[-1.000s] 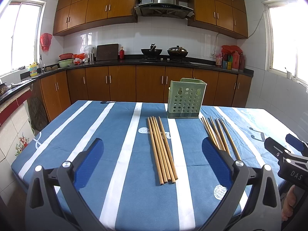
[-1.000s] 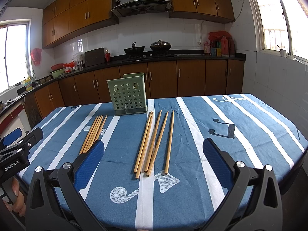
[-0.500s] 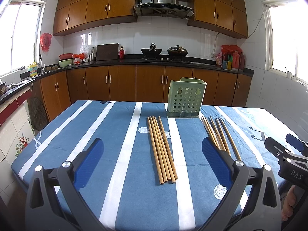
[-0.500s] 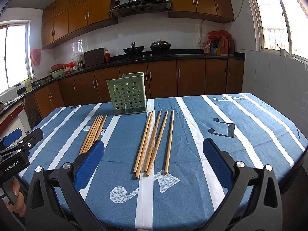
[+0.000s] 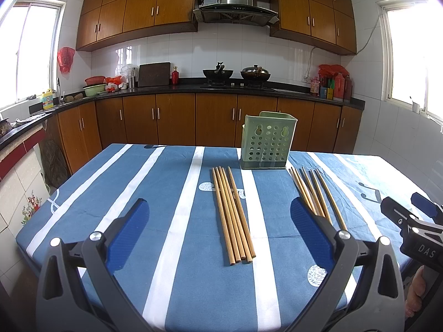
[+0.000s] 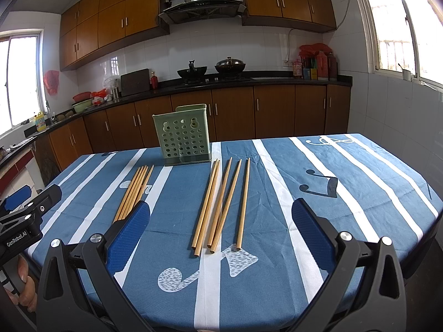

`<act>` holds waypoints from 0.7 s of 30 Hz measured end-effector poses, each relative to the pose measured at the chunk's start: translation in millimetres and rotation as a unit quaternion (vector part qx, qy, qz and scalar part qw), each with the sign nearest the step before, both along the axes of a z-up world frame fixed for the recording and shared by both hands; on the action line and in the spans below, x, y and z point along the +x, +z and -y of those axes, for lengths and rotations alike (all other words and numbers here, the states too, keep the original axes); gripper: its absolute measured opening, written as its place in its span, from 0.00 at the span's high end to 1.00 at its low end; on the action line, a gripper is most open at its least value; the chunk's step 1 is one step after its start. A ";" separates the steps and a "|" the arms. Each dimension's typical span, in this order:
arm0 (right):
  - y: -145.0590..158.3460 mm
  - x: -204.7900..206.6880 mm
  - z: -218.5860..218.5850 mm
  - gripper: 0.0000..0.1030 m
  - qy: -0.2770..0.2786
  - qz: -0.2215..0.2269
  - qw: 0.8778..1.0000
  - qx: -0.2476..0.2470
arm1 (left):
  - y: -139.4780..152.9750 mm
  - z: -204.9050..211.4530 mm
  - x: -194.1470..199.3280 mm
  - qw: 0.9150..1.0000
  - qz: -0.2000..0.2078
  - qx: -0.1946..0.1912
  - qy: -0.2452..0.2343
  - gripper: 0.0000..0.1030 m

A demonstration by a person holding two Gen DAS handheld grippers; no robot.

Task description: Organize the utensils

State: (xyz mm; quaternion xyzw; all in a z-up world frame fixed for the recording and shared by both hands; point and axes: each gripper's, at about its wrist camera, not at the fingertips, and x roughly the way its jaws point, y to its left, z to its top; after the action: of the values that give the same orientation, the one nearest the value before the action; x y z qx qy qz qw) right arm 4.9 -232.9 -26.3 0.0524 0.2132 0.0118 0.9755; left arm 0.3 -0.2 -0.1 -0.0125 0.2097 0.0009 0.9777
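Note:
A green perforated utensil holder (image 5: 267,141) (image 6: 184,135) stands upright at the far side of the table. A tight bundle of several wooden chopsticks (image 5: 232,214) (image 6: 134,191) lies in front of it to the left. A looser group of several chopsticks (image 5: 315,193) (image 6: 221,202) lies to the right. My left gripper (image 5: 220,227) is open and empty, hovering over the near end of the left bundle. My right gripper (image 6: 221,227) is open and empty, over the near end of the right group.
The table carries a blue cloth with white stripes (image 5: 166,193) (image 6: 332,179). Each gripper shows at the edge of the other's view: the right one (image 5: 415,229), the left one (image 6: 25,210). Kitchen cabinets and a counter (image 5: 221,85) stand behind.

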 end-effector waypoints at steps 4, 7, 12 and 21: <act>-0.4 0.0 0.7 0.02 0.000 0.000 1.000 0.000 | 0.1 0.0 -0.1 1.000 0.000 0.000 0.000 0.04; -0.8 0.2 1.3 0.02 0.000 0.000 1.000 0.000 | 0.0 0.0 0.1 1.000 0.000 0.000 0.000 0.04; -1.1 1.7 2.0 0.02 0.000 -0.003 1.000 0.001 | -3.2 1.7 2.3 1.000 -0.004 0.000 0.004 0.04; -24.3 43.4 24.7 0.02 -0.025 -0.077 0.997 0.019 | -33.8 -13.4 34.9 0.997 -0.071 0.000 0.036 0.04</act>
State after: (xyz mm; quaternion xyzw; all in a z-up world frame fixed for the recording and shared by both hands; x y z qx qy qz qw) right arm 48.3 -257.6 -50.5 0.0770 0.2863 -0.0129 0.9549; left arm 35.2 13.2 -33.9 -0.0200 0.2784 0.0372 0.9595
